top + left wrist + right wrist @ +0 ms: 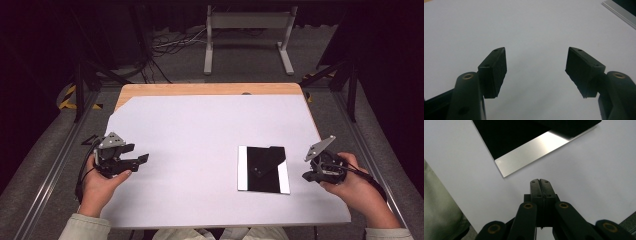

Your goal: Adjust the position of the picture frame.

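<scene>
High view: flat square mirror-like plate with bright silver edges (263, 169) lying on white-covered table (200, 130), just beside right gripper (311, 167). Jaws there pressed together, empty. Left gripper (137, 161) well apart, spread wide, holding nothing. Probably best: open right, approach low at plate's edge.

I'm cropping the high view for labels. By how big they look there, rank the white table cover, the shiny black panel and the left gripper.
1. white table cover
2. shiny black panel
3. left gripper, partly hidden by the hand
</scene>
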`<state>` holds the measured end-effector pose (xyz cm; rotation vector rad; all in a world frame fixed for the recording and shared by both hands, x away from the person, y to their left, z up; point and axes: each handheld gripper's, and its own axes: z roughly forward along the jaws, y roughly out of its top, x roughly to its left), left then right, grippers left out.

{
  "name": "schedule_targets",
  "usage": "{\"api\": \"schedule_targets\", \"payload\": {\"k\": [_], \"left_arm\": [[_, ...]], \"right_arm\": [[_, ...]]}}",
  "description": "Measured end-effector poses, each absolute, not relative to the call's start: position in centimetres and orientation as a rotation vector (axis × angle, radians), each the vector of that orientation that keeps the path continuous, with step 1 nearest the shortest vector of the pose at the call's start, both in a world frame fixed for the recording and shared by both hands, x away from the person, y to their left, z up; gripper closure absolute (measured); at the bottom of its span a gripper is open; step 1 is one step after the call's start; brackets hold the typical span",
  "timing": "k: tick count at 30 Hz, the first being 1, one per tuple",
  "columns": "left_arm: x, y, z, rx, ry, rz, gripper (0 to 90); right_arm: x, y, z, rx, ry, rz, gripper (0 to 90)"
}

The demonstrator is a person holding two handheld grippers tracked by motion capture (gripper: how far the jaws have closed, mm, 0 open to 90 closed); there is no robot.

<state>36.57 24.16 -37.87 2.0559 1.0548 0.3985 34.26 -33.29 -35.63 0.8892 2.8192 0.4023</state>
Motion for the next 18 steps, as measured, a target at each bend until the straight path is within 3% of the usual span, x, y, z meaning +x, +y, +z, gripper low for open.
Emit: {"api": "schedule_targets", "payload": {"k": [18], "left_arm": [[36.7, 24.2, -38.0, 2.061, 1.060, 0.399, 33.7]], "right_arm": [[34.4, -31.1, -37.8, 0.800, 2.935, 0.266, 90.0]]}}
